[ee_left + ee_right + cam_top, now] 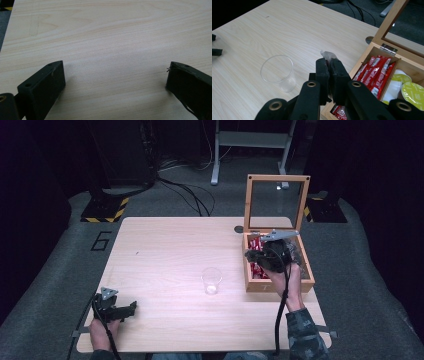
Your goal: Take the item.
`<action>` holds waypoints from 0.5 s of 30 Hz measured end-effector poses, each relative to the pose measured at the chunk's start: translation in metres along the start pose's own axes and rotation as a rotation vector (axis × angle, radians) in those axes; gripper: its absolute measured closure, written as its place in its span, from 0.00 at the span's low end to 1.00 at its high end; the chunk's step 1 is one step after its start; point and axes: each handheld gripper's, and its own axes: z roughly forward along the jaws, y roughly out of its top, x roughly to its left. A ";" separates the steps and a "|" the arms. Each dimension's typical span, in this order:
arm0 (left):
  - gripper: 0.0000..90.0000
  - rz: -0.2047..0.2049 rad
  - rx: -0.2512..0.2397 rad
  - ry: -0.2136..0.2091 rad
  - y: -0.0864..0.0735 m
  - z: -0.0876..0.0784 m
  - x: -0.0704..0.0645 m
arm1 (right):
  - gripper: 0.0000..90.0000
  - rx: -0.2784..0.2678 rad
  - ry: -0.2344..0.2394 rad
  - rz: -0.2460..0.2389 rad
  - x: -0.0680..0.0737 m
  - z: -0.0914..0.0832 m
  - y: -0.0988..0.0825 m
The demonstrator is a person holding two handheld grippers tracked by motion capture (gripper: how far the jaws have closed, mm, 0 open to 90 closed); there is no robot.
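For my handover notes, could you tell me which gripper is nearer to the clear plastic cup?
Right. The right gripper hangs over the wooden box beside the cup; the left gripper rests farther off near the table's front-left corner.

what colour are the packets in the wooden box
Red with small white print. The packets show best in the right gripper view, stacked in the box beside yellow-green lidded cups.

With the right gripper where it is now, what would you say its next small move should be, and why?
Probably carry the right gripper sideways until it is over the clear cup. Its jaws are shut on a small packet, of which a corner sticks out above the tips, beside the open wooden box, and the cup stands empty nearby on the table.
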 end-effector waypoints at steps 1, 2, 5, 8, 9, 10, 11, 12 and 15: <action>0.02 0.000 0.000 0.000 0.000 0.000 0.000 | 0.95 0.000 0.000 0.000 0.000 0.000 0.000; 0.02 0.000 0.003 -0.001 0.000 0.000 0.000 | 0.95 0.000 0.001 0.000 0.001 0.001 0.000; 0.02 0.000 0.000 0.000 0.000 0.000 0.000 | 0.95 0.003 0.011 -0.012 0.004 0.005 0.003; 0.02 0.000 0.000 0.000 0.000 0.000 0.000 | 0.95 0.005 0.015 -0.011 0.006 0.006 0.004; 0.02 0.000 -0.001 0.000 0.000 0.000 0.000 | 0.95 0.008 0.021 -0.021 0.007 0.008 0.005; 0.02 0.001 0.002 -0.002 0.000 0.000 0.000 | 0.95 0.007 0.021 -0.028 0.008 0.009 0.005; 0.02 0.002 0.009 -0.005 0.000 -0.001 0.000 | 0.95 0.010 0.025 -0.023 0.009 0.010 0.006; 0.02 0.000 0.004 -0.002 0.000 0.000 0.000 | 0.95 0.009 0.028 -0.029 0.010 0.011 0.006; 0.02 0.000 0.000 0.000 0.000 0.000 0.000 | 0.95 0.015 0.035 -0.032 0.013 0.014 0.008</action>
